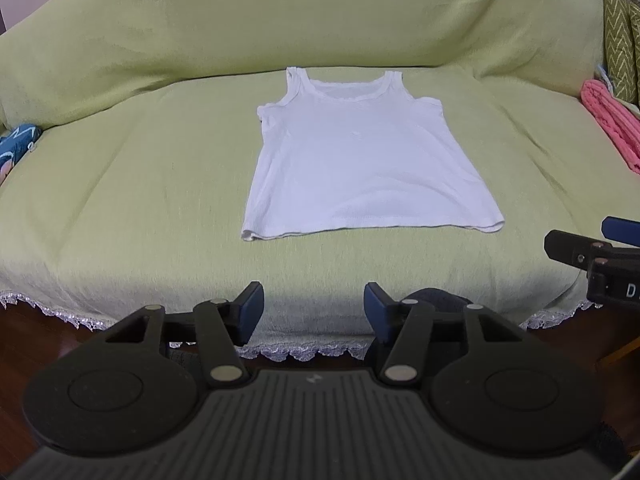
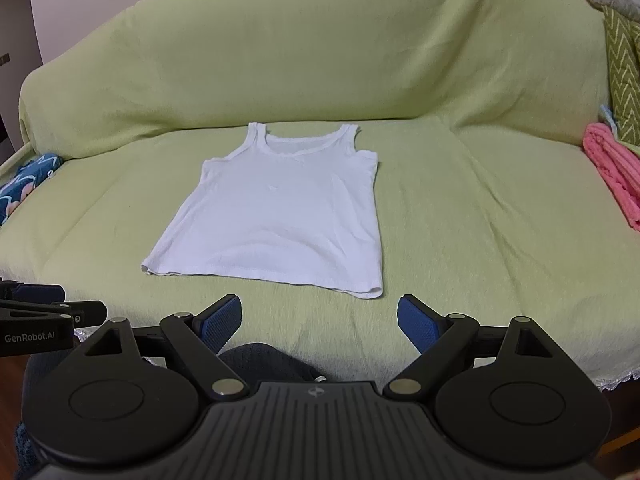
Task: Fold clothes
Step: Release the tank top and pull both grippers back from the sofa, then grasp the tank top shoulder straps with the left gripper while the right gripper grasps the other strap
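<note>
A white tank top (image 1: 360, 160) lies flat on the green-covered sofa seat (image 1: 140, 200), straps toward the backrest and hem toward me. My left gripper (image 1: 314, 312) hovers open above the sofa's front edge, short of the hem, with nothing between its blue pads. In the right wrist view the same tank top (image 2: 280, 216) lies ahead. My right gripper (image 2: 320, 322) stands wide open just before the hem's right corner, holding nothing. Each gripper shows at the edge of the other's view: the right gripper (image 1: 600, 252) and the left gripper (image 2: 48, 312).
A folded pink towel (image 1: 612, 128) lies at the seat's right end beside a green zigzag cushion (image 1: 620, 40). A blue patterned cloth (image 1: 16, 144) sits at the left end. The sofa cover's lace trim (image 1: 288, 350) hangs over the front edge above dark floor.
</note>
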A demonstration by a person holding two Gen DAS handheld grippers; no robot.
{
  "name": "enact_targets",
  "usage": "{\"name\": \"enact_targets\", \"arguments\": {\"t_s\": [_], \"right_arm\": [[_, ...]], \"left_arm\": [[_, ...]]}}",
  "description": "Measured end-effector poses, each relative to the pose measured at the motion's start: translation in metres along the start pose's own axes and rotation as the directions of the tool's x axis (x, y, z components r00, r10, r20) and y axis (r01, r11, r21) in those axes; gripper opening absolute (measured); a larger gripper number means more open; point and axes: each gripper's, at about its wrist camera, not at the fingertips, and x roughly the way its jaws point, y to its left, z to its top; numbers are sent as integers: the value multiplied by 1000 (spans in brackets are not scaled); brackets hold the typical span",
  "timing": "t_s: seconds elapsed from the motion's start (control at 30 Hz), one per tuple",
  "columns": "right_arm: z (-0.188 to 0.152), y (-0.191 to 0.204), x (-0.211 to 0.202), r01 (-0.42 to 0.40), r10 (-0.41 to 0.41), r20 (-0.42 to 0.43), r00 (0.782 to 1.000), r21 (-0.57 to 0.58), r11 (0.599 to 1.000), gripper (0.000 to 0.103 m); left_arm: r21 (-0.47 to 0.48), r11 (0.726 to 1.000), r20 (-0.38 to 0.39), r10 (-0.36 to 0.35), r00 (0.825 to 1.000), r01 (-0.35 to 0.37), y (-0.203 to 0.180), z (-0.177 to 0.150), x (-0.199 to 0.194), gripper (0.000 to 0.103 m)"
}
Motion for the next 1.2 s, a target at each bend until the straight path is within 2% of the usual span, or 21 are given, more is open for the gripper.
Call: {"name": "enact_targets", "arguments": {"t_s": [0.2, 0.3, 0.43, 0.57, 0.67, 0.8, 0.93, 1.03, 1.13, 1.2], "right_arm": [[5, 0, 11, 0, 0, -19, 1000, -3, 1000, 88], [8, -4, 22, -10, 10, -30, 999, 8, 1000, 90], [18, -24, 45, -59, 61, -39, 997, 52, 997, 90], [34, -48, 77, -112, 118, -47, 992, 101, 988, 90], [52, -63, 114, -148, 158, -82, 984, 118, 982, 90], [88, -83, 172, -194, 205, -104, 973, 112, 975, 88], [136, -111, 233, -272, 277, -66, 959, 76, 959, 85], [177, -132, 283, -317, 319, -33, 947, 53, 947, 82], [215, -153, 336, -343, 343, 0, 939, 45, 938, 76], [234, -166, 373, -358, 359, 7, 933, 80, 930, 68]], "left_arm": [[-18, 1000, -16, -13, 1000, 12, 6, 3, 10, 53], [-24, 999, -18, -28, 999, 28, 11, 7, 20, 58], [-44, 999, -18, -11, 1000, 10, 26, 22, 41, 59], [7, 1000, -40, 7, 999, -7, 39, 51, 77, 59], [34, 997, -45, -64, 997, 65, 47, 85, 110, 58], [49, 978, -45, -202, 978, 204, 56, 144, 164, 52], [92, 956, -27, -276, 961, 277, 63, 214, 231, 51], [104, 930, -15, -353, 936, 352, 69, 265, 285, 49], [75, 914, 5, -400, 916, 399, 78, 310, 343, 50], [56, 911, 19, -411, 912, 409, 82, 332, 379, 50]]}}
